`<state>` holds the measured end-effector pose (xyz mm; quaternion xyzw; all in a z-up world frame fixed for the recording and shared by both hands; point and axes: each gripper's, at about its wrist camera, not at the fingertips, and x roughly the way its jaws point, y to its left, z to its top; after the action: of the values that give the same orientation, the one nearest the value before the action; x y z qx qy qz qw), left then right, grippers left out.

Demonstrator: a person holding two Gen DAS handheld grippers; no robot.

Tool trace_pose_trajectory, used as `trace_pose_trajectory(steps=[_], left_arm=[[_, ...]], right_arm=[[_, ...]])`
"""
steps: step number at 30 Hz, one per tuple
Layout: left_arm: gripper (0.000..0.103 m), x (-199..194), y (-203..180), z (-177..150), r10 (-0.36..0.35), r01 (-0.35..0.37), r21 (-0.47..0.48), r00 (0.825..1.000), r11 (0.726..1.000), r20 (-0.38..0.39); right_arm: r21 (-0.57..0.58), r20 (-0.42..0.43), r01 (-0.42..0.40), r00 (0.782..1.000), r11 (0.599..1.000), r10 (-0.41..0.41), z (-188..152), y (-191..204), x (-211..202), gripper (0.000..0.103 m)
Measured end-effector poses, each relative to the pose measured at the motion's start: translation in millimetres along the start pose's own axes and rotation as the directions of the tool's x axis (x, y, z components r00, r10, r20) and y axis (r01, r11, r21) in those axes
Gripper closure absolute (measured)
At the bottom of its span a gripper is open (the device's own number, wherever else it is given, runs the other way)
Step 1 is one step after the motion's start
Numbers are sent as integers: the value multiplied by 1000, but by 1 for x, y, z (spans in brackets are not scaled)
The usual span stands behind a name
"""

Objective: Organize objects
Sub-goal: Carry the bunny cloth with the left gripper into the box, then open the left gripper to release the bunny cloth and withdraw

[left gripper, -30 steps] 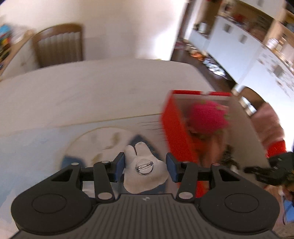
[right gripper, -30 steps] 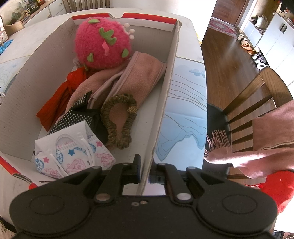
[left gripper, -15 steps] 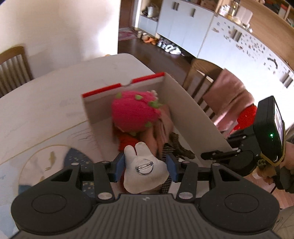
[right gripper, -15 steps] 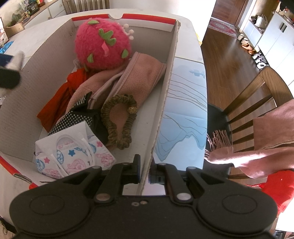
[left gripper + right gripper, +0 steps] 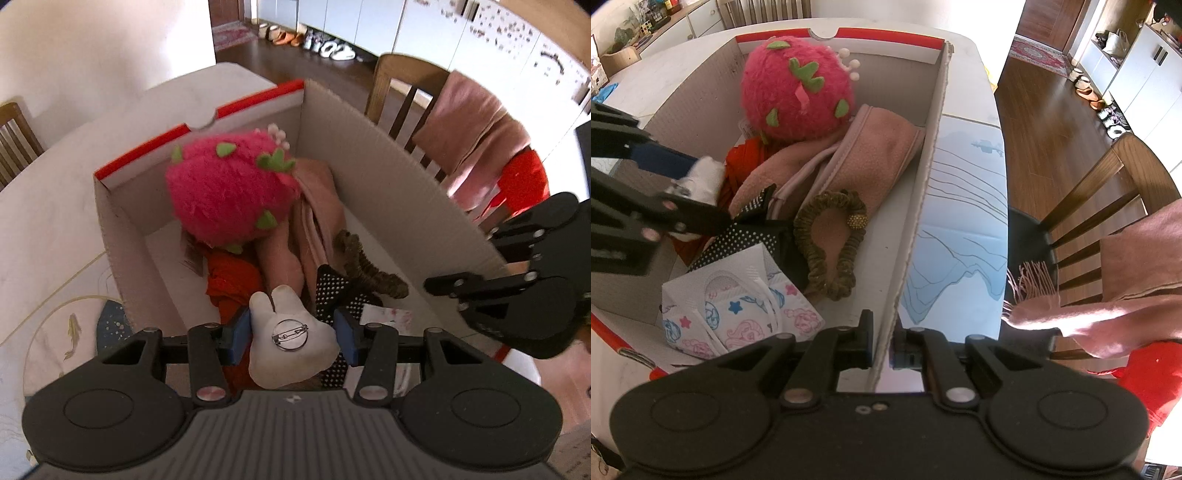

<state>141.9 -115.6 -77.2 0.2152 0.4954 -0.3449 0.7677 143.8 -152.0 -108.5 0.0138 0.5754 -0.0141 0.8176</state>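
Note:
A white rabbit-shaped pin (image 5: 291, 343), clasp side facing the camera, sits between the blue pads of my left gripper (image 5: 291, 338), which is shut on it. It hangs inside the open cardboard box (image 5: 388, 155), above a red cloth (image 5: 232, 280) and black dotted fabric (image 5: 332, 291). The box also holds a pink strawberry plush (image 5: 229, 192), a folded pink cloth (image 5: 871, 155), an olive scrunchie (image 5: 831, 243) and a patterned packet (image 5: 738, 310). My right gripper (image 5: 882, 336) is shut on the box's right wall (image 5: 923, 192). In the right wrist view the left gripper (image 5: 690, 184) reaches in from the left with the pin (image 5: 701, 177).
The box stands on a white table (image 5: 55, 206) with a printed mat (image 5: 960, 221) beside it. A wooden chair (image 5: 1126, 177) draped with a pink scarf (image 5: 1108, 310) stands close to the table's right edge. Another chair (image 5: 14, 136) is at the far side.
My left gripper has carried the rabbit pin from over the mat to above the box and down into it, entering the right wrist view. The right gripper has kept still on the wall.

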Motion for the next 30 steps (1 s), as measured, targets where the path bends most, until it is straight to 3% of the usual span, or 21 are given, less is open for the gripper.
trace_pose_trajectory(steps=[19,22,30], left_arm=[[52,39,1,1,-2,1,-10,997,1000,-77],[43,38,2,-1,0,-1,-14,998,1000,-67],[33,26,1,-6,-42,41,-28,999,999,-31]], right_arm=[[5,3,-4,1000,1000,4,0,0,0,96],[3,4,-6,1000,1000,6,0,-1,-1,96],[1,4,-7,1000,1000,7,-1,-1,-1,96]])
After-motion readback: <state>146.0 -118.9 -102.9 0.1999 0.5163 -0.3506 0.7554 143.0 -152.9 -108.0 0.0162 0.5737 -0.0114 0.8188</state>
